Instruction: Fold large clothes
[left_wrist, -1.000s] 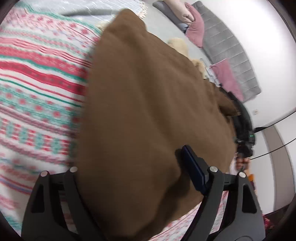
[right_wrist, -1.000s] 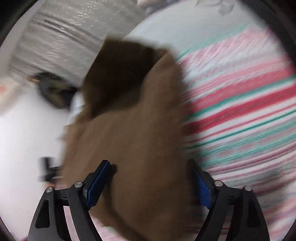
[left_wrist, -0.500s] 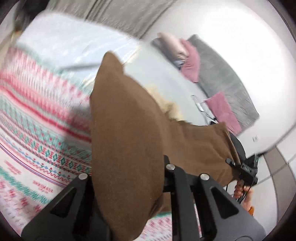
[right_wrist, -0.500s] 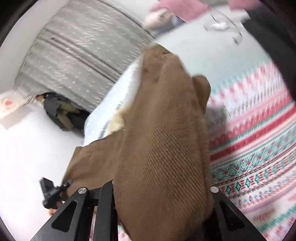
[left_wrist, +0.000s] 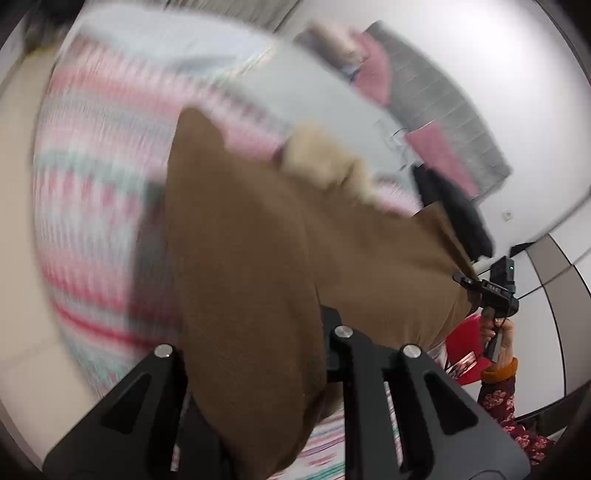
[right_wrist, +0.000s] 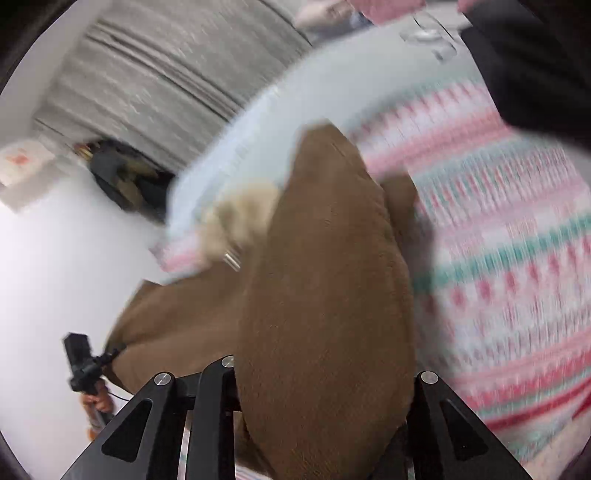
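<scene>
A large brown fleece garment hangs stretched between my two grippers above a patterned bed. My left gripper is shut on one corner of it; the cloth bulges over the jaws. My right gripper is shut on the other corner of the garment. Each gripper also shows in the other's view: the right one at the far right, the left one at the lower left, both pinching the brown edge. A cream fleecy lining shows at the garment's far end.
The bed has a red, green and white patterned blanket and a pale sheet. Pink and grey pillows and dark clothing lie at the far side. A grey curtain and dark bag stand by the wall.
Both grippers closed on the brown garment and lifted it off the bed, pulling back and spreading it between them. The views are motion-blurred.
</scene>
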